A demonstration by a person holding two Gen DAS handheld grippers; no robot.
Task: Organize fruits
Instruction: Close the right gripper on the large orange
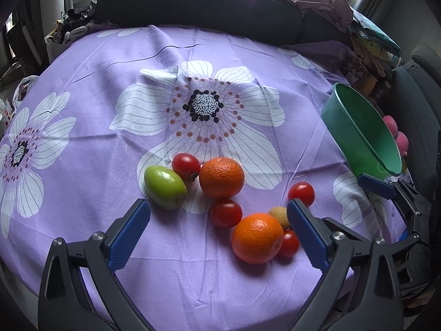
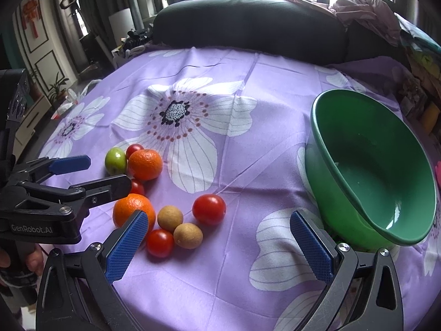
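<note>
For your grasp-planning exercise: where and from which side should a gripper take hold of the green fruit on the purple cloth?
Grip the green fruit across its narrow middle, coming from above. It lies on its side, elongated, and a red tomato sits against its far right, so the pads should probably close on the long, bare flanks. The open left gripper is nearest.

1. Your left gripper (image 1: 219, 212) hangs over the purple floral tablecloth (image 1: 110, 143) with its blue pads spread wide and nothing between them.
2. Ahead of it lie a green fruit (image 1: 164, 187), a large orange (image 1: 222, 177) and a red tomato (image 1: 186, 165) bunched together.
3. Nearer you, a second orange (image 1: 257, 237) sits beside three more tomatoes and a small tan fruit (image 1: 279, 215).
4. At the right edge, a green bowl (image 1: 363, 135) is tilted, with the right gripper's blue fingertip (image 1: 376, 185) at its rim.
</note>
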